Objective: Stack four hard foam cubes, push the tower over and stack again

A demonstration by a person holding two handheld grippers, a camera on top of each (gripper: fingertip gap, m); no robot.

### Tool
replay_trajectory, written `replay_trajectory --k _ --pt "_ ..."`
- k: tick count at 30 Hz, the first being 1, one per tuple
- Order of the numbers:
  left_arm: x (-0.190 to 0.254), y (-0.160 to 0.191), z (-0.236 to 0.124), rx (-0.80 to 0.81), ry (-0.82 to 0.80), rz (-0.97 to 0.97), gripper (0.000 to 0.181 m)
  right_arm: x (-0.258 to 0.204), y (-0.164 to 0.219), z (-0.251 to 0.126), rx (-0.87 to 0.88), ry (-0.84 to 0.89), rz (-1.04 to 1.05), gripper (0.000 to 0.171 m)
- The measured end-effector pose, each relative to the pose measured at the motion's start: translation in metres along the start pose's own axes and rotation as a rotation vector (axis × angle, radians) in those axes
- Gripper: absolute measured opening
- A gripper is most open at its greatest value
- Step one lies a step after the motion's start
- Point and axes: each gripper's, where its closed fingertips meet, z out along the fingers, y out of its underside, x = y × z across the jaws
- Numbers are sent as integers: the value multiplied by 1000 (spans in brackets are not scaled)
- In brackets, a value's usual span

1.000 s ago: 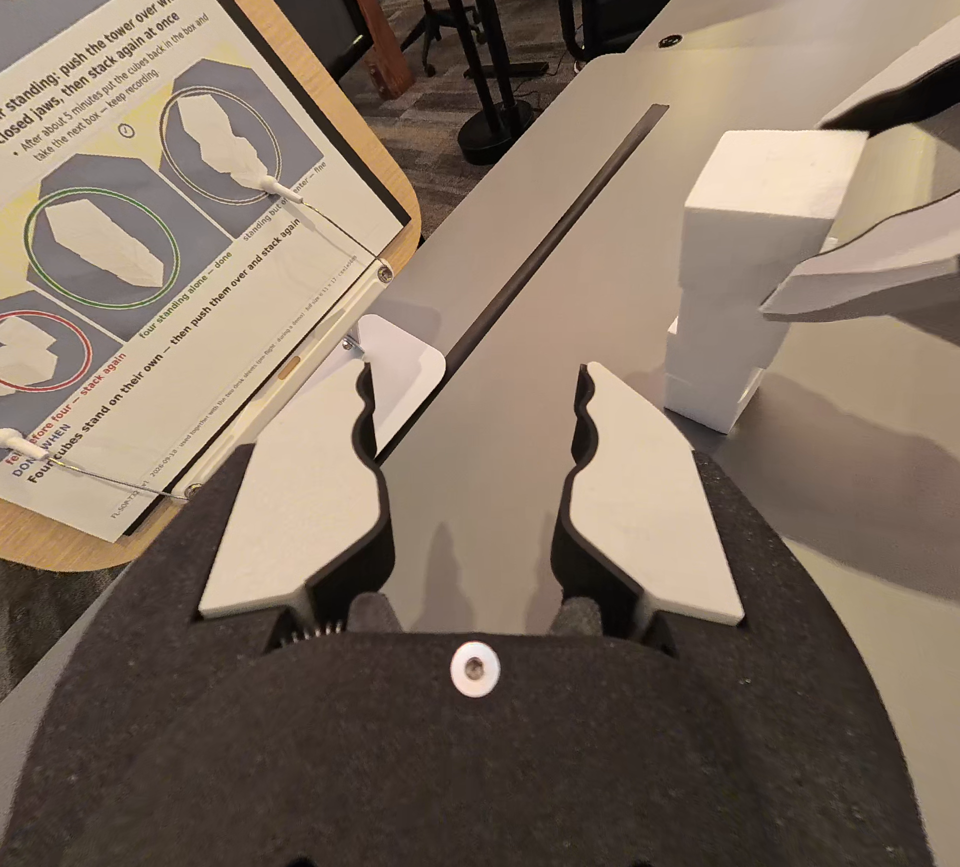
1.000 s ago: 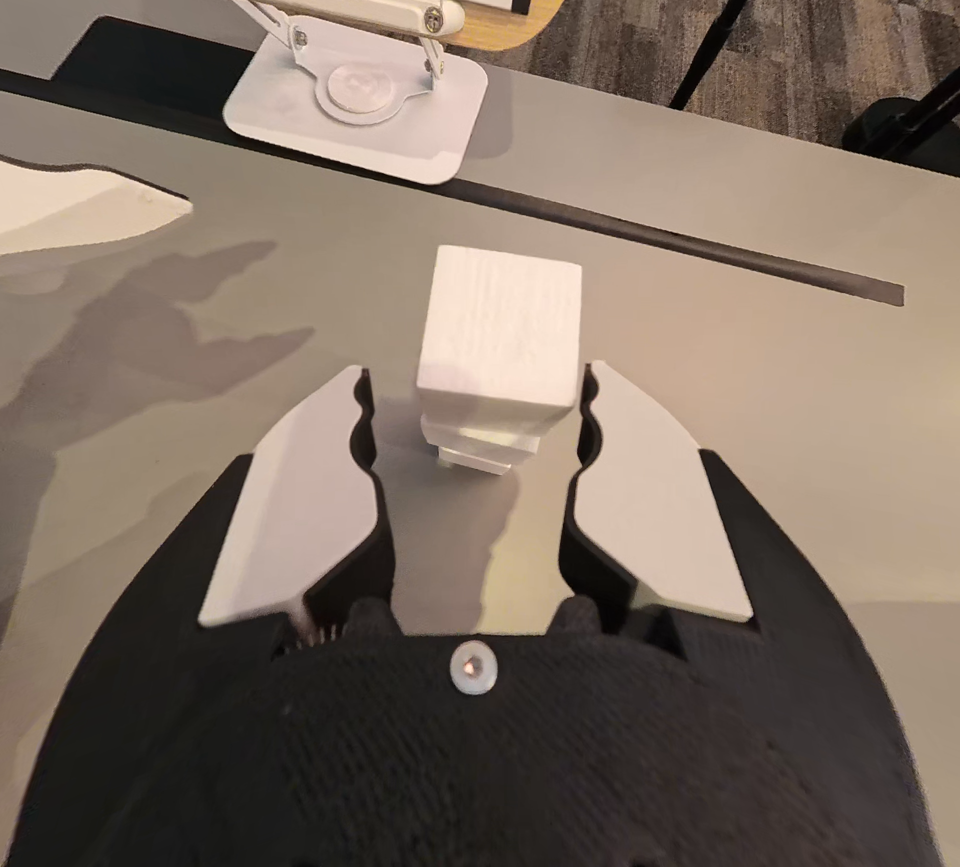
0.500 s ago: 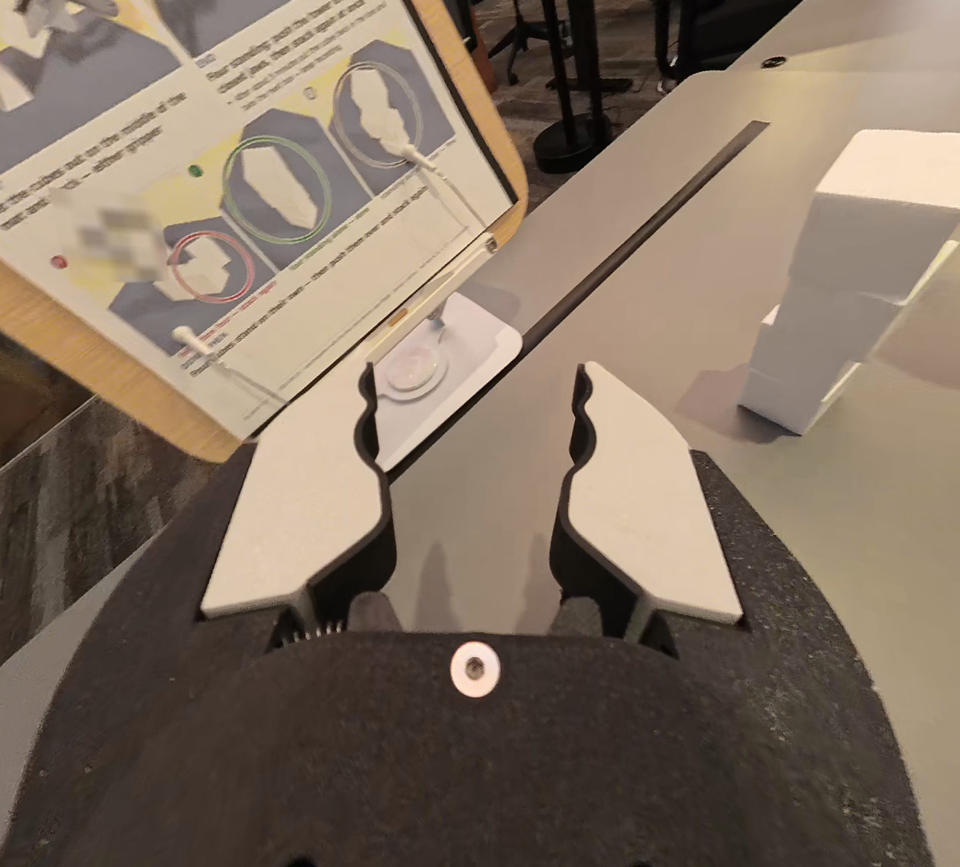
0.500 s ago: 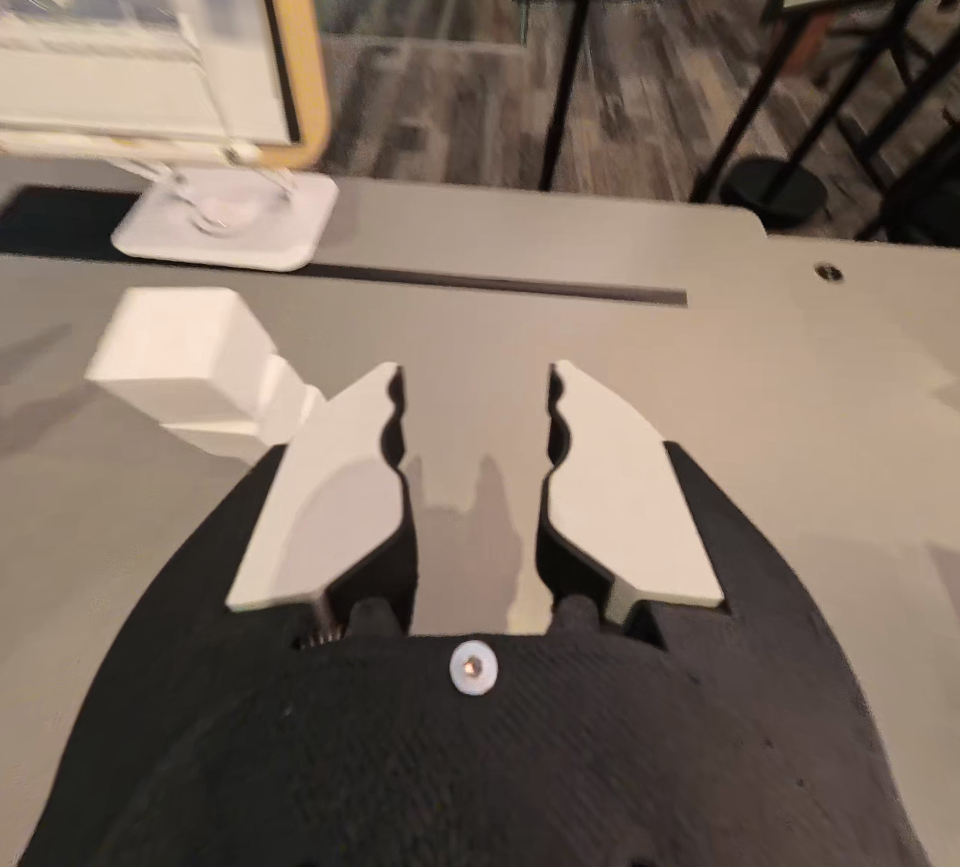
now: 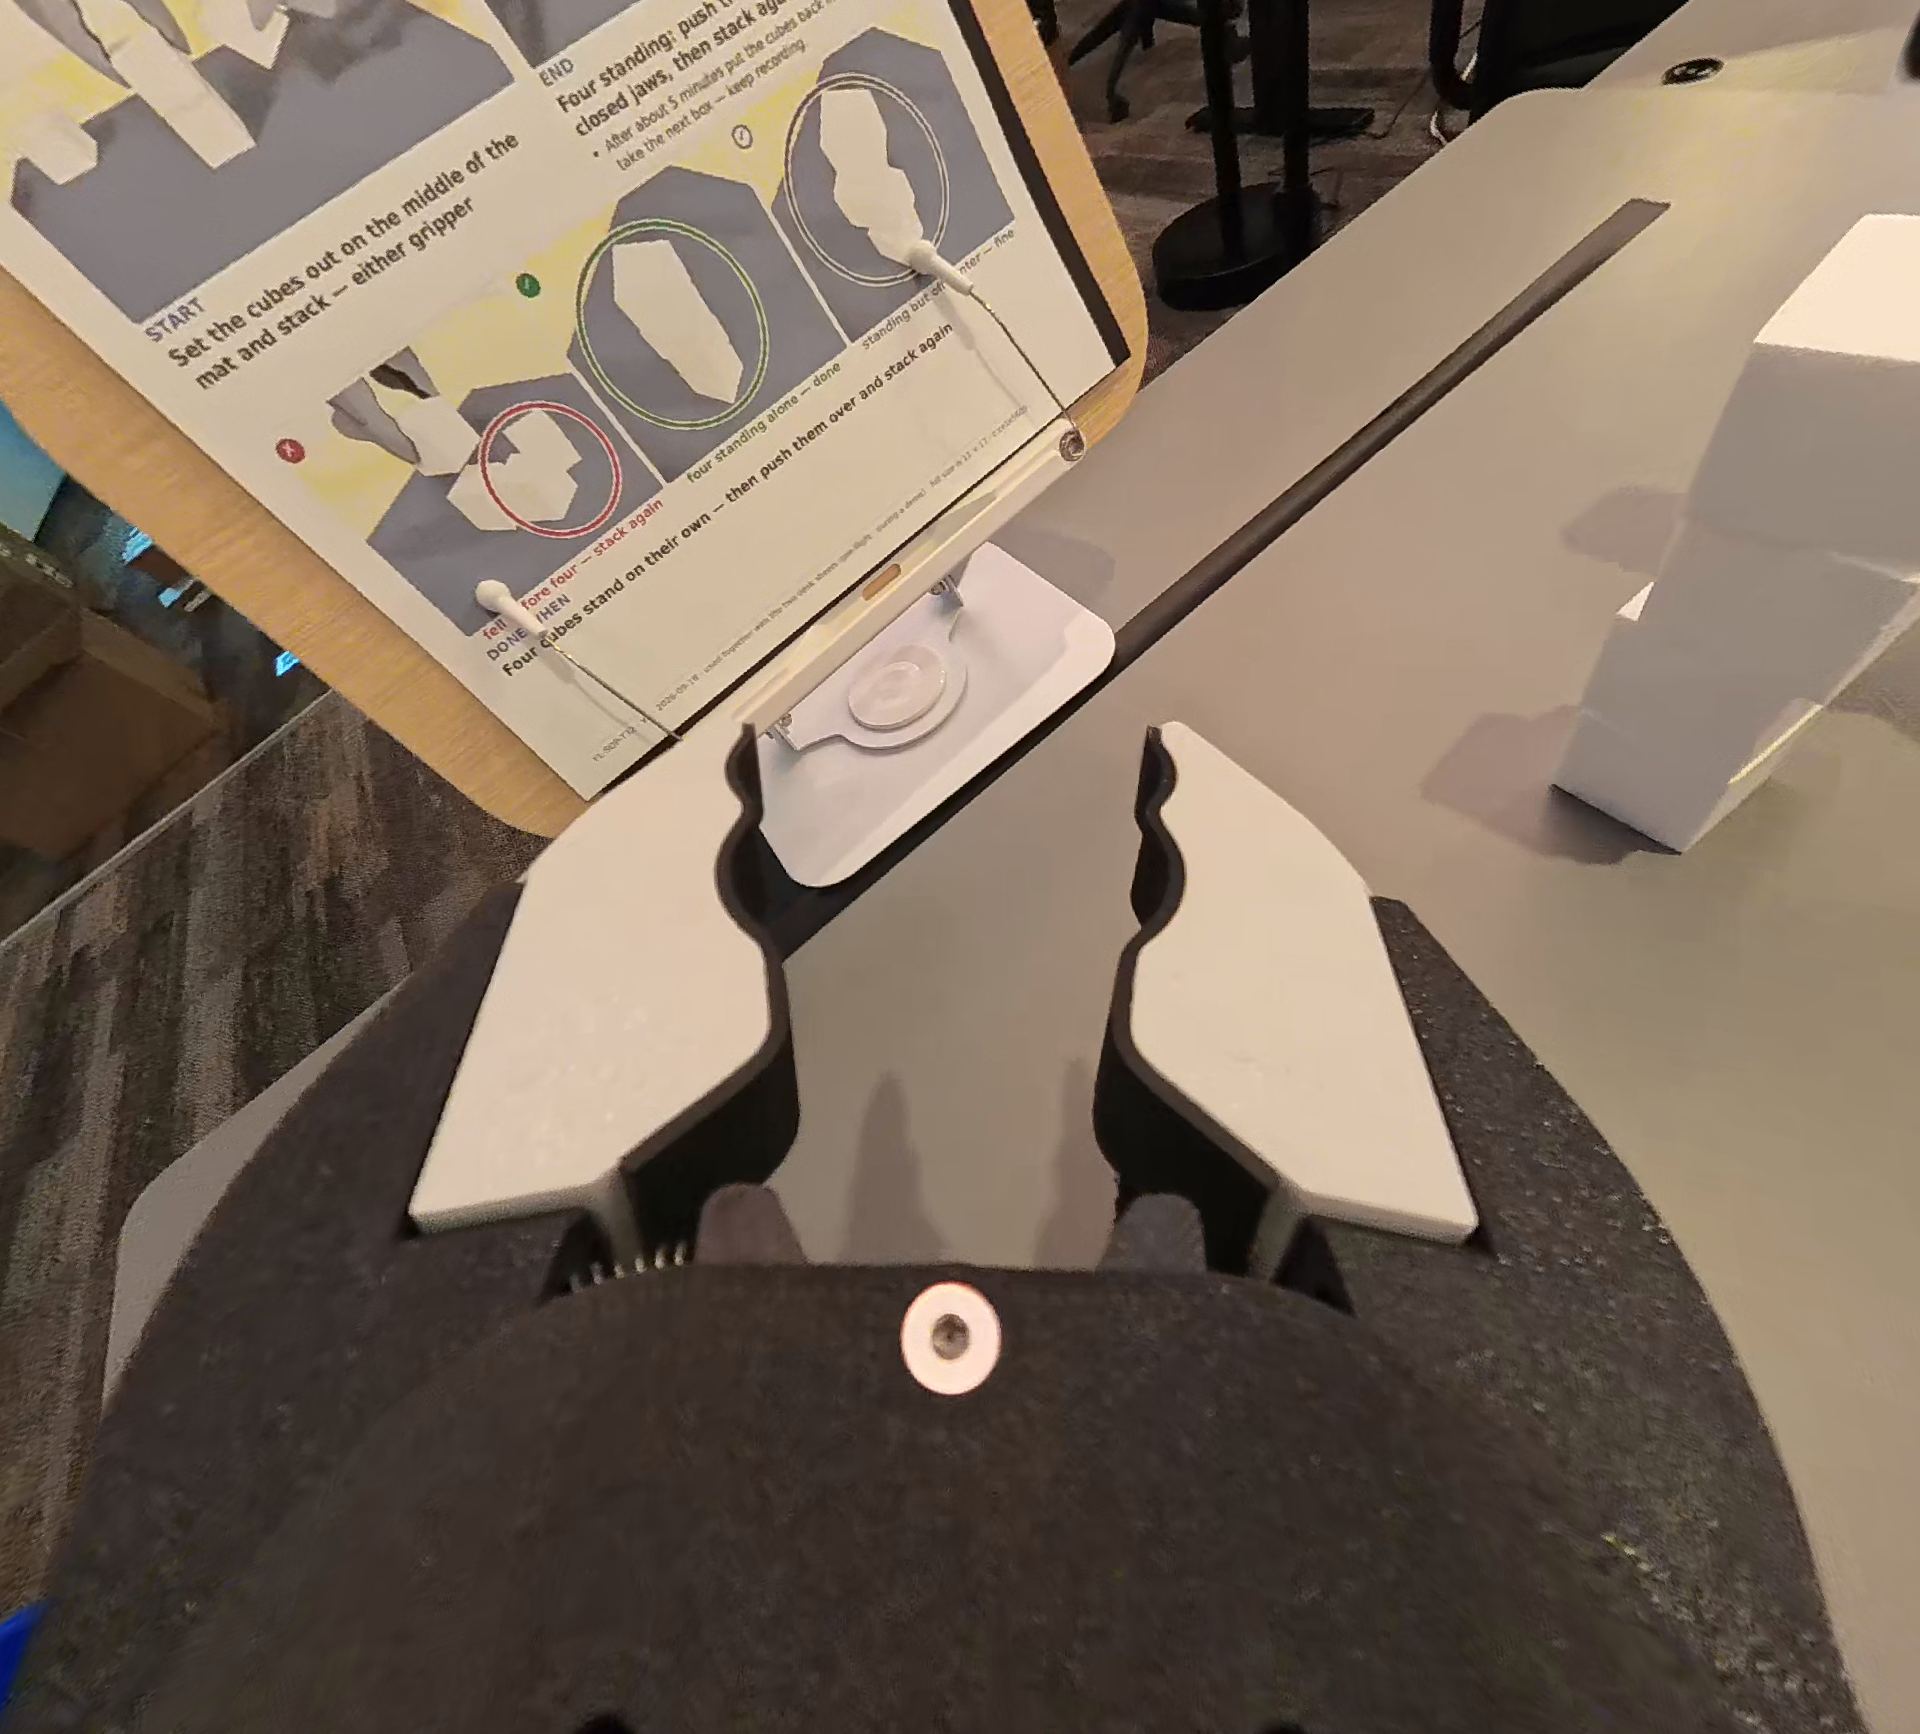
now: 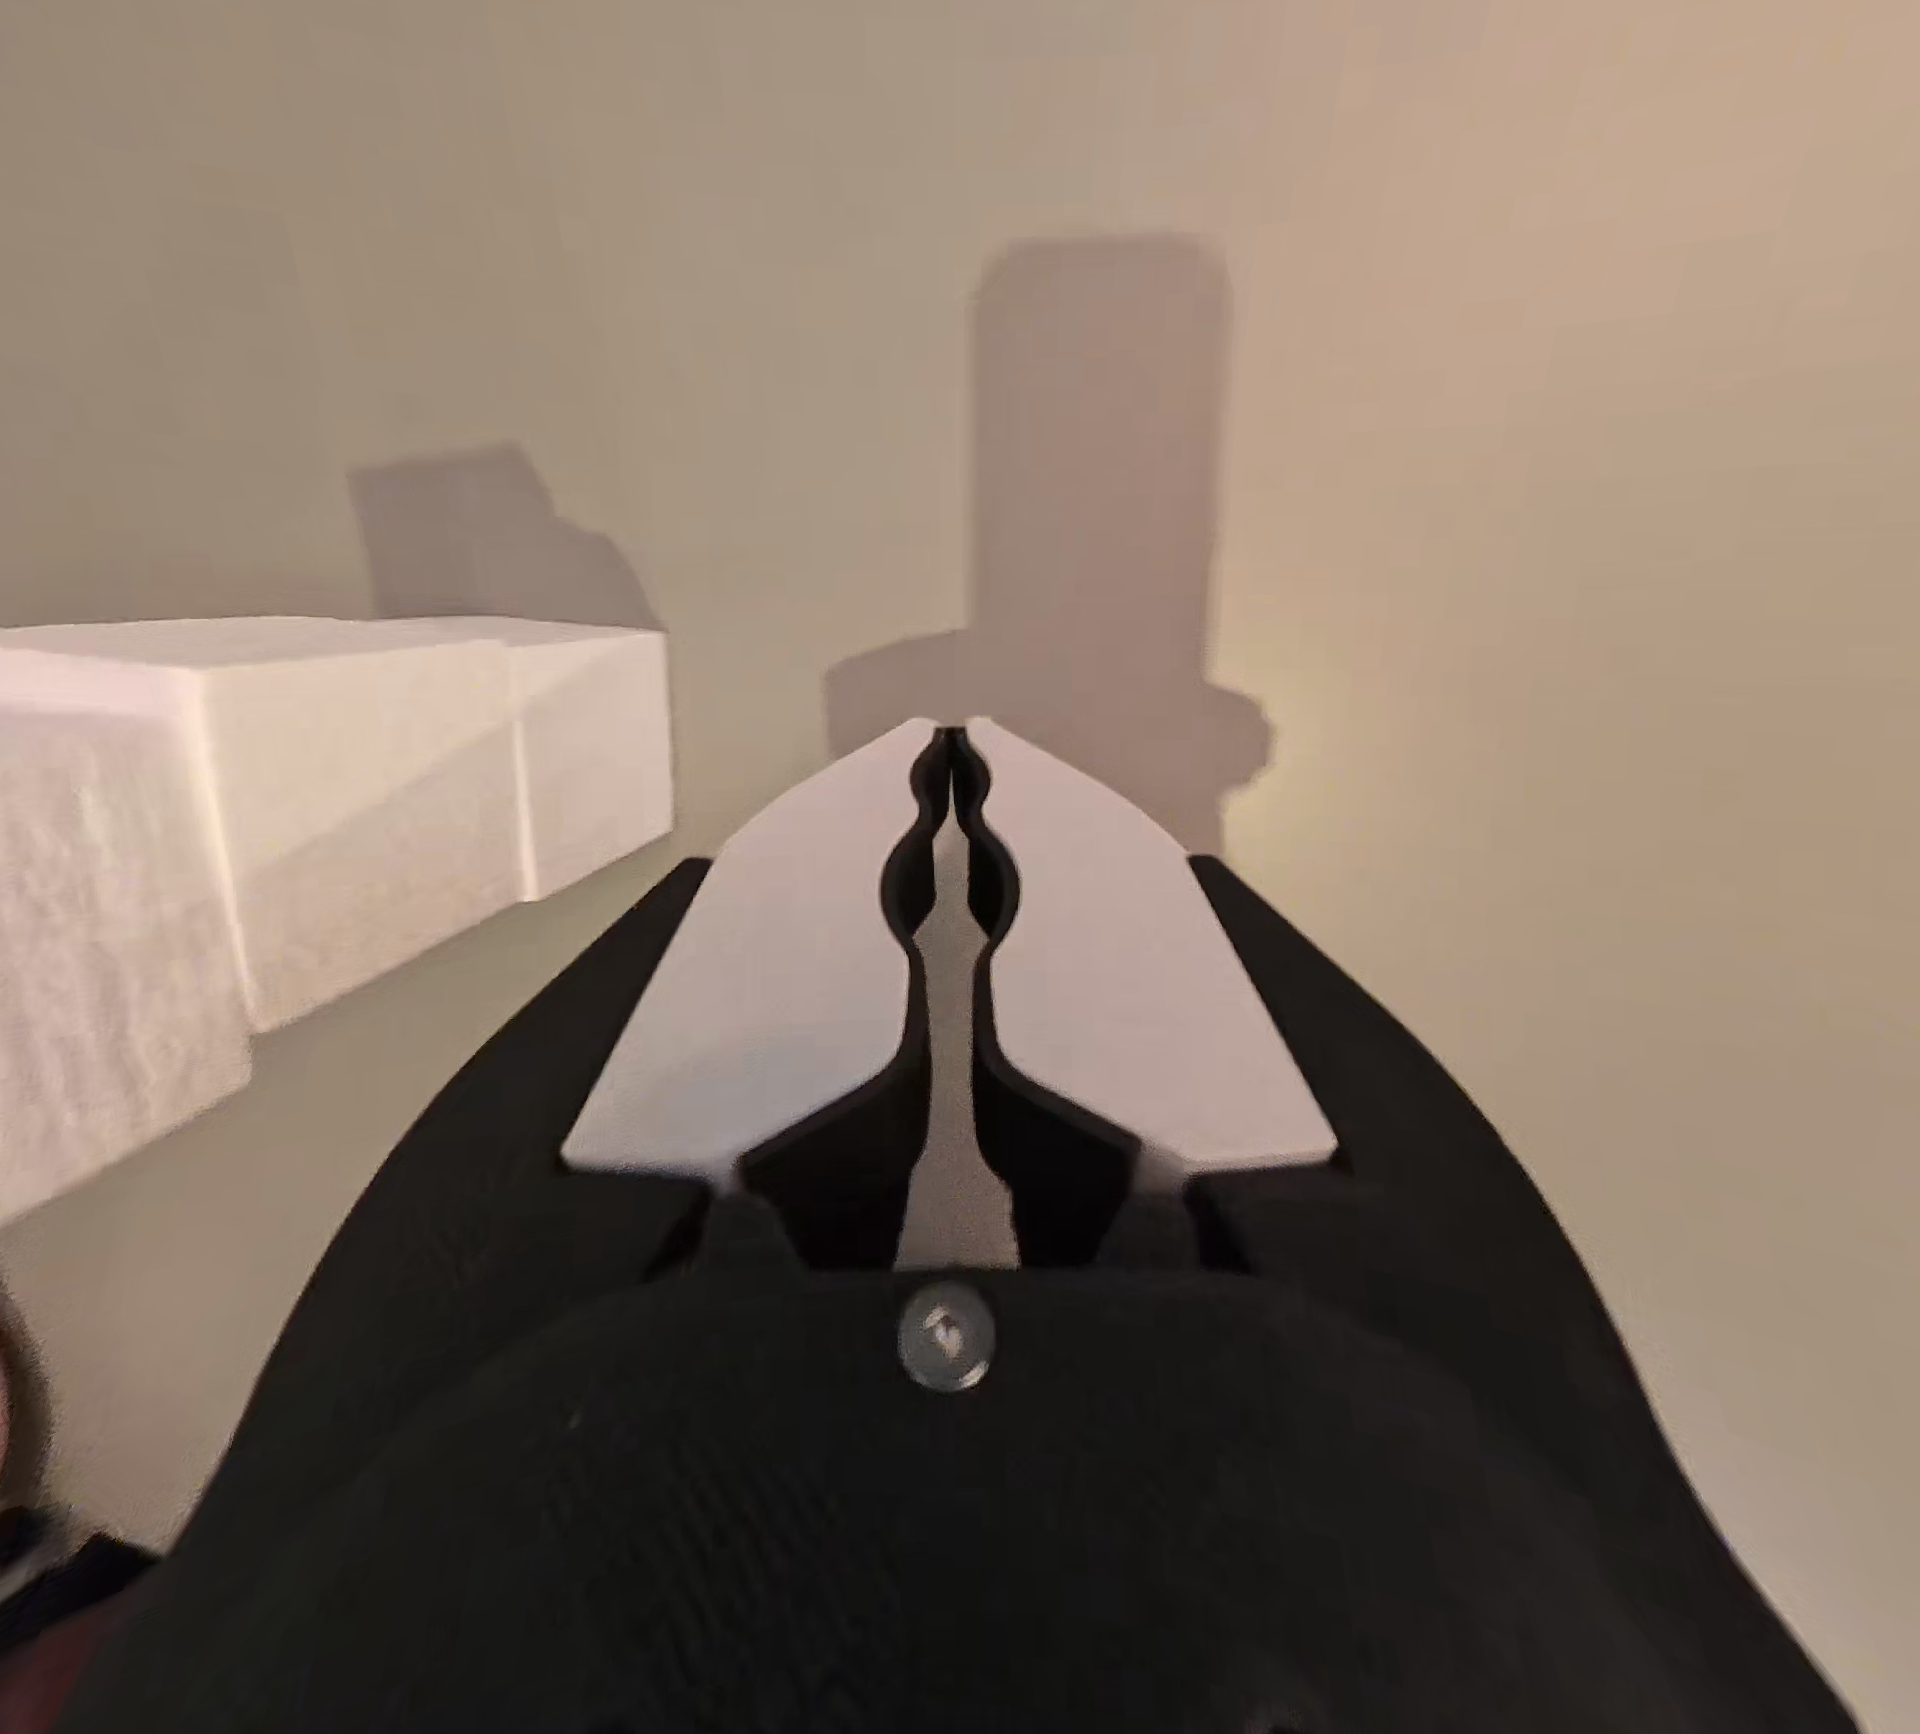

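A tower of white foam cubes (image 5: 1766, 541) stands on its own on the grey table (image 5: 1299, 604), at the right edge of the left wrist view. The cubes sit slightly twisted against each other. My left gripper (image 5: 951, 739) is open and empty, well to the left of the tower and apart from it. In the right wrist view my right gripper (image 6: 951, 730) is shut with nothing between its pads and points down at the table (image 6: 1455, 334). The tower (image 6: 312, 801) fills that view's left side, beside the gripper and apart from it.
A wooden board with an instruction sheet (image 5: 520, 230) stands on a white base (image 5: 997, 697) at the table's far edge, just ahead of my left gripper. A dark slot (image 5: 1371, 437) runs along the table. Black stands and chairs (image 5: 1247, 22) stand on the floor beyond.
My right gripper drew back from around the top cube, swung to the tower's right, came together on air and now points down. My left gripper pulled back to the left. The tower still stands.
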Motion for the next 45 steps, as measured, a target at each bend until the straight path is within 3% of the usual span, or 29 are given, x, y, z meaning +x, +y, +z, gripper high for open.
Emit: replay_trajectory --k 9,20,29,33,36,42,45 --pt "6 3 6 -40 -15 26 71 -85 -6 1 33 169 -379 1" --pt "-18 11 -12 -59 -84 -15 71 -126 -22 -71 292 134 -522 1" --pt "-28 16 -87 -80 -205 53 71 -153 -47 -171 828 -4 -741 7" --pt "-18 23 -129 -72 -221 -13 52 -149 -44 -198 929 -16 -761 18" --pt "-17 46 -136 -144 -217 -134 46 -143 -42 -207 945 -41 -742 20" --pt "-21 149 -113 -534 -182 -385 42 -133 -36 -224 968 -56 -715 25" --pt "-19 179 -96 -617 -138 -460 45 -131 -33 -233 993 -37 -728 25"
